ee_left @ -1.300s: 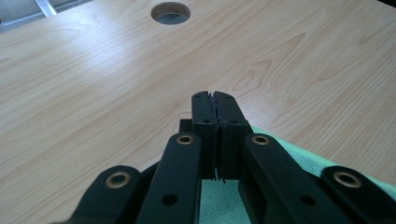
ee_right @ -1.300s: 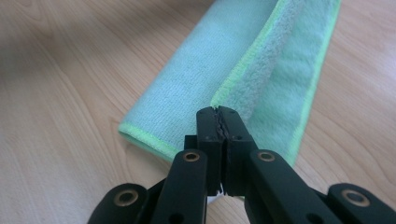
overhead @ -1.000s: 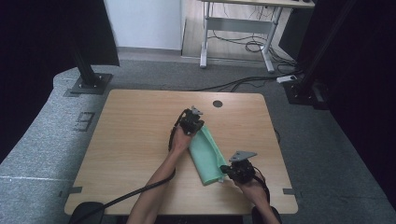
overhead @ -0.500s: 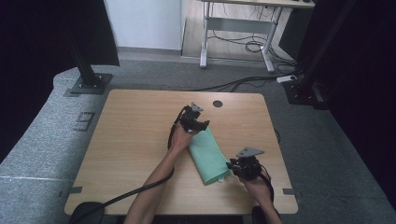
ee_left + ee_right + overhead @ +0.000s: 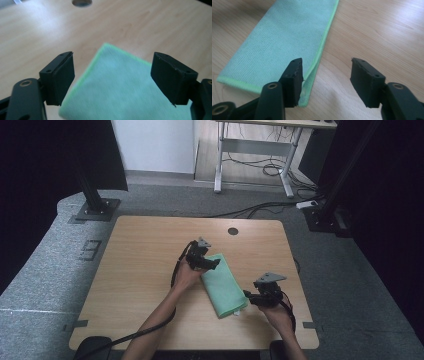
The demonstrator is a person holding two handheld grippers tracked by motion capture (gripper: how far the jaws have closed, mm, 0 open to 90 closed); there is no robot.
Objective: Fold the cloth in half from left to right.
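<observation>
We reach in from the 6 o'clock edge of the worktop (image 5: 135, 265). Our left tongs (image 5: 214, 264) hang over the far end of the green cloth (image 5: 224, 285). Our right tongs (image 5: 248, 296) sit low by its near corner. Both tongs have just been opening and hold nothing. The folded cloth lies flat near the middle. Its long side runs from 11 o'clock to 5 o'clock.

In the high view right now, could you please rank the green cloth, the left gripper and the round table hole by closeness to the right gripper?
1. Green cloth, just left of the right gripper.
2. Left gripper, at the cloth's far end.
3. Round table hole, near the table's far edge.
</observation>
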